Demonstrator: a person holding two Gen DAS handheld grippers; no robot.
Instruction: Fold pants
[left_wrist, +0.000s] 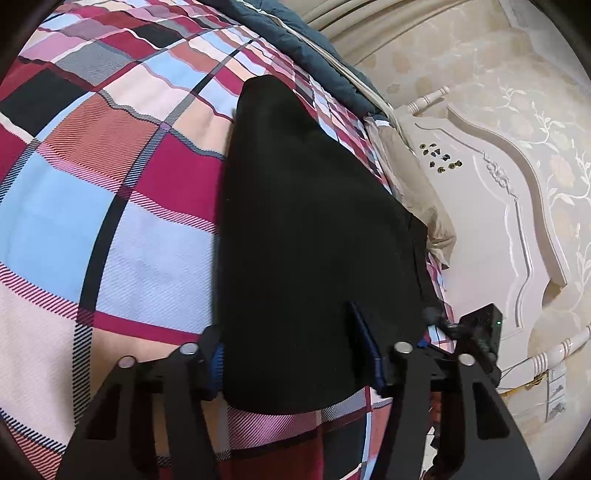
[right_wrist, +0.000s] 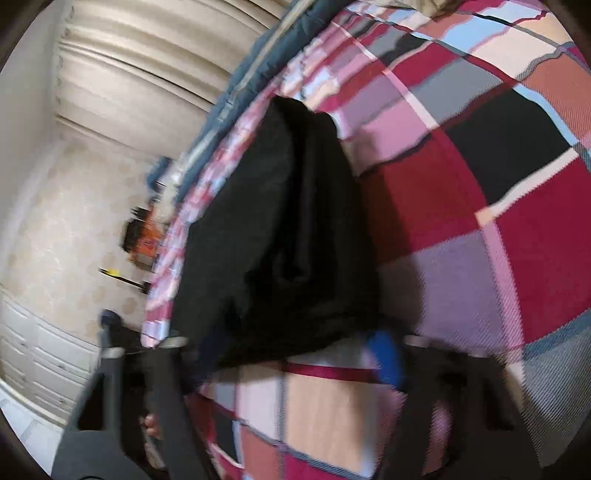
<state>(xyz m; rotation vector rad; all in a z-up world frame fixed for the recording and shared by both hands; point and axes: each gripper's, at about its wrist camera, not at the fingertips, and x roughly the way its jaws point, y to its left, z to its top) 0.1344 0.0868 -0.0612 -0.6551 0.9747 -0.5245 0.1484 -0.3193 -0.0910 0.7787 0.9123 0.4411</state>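
Black pants (left_wrist: 314, 240) lie folded lengthwise on a plaid bedspread (left_wrist: 110, 221). In the left wrist view my left gripper (left_wrist: 291, 354) is open, its blue-padded fingers (left_wrist: 364, 332) standing either side of the near end of the pants, which lies between them. In the blurred right wrist view the pants (right_wrist: 280, 236) run away from the camera, with their near end bunched. My right gripper (right_wrist: 291, 354) is open, with its blue pad (right_wrist: 386, 354) at the pants' near right corner.
The bed's pale carved headboard (left_wrist: 498, 206) stands at the right of the left view, with a beige pillow (left_wrist: 417, 192) against it. A blue quilt (left_wrist: 325, 55) lies along the far bed edge. White drawers (right_wrist: 44, 354) and floor clutter (right_wrist: 144, 236) show left of the bed.
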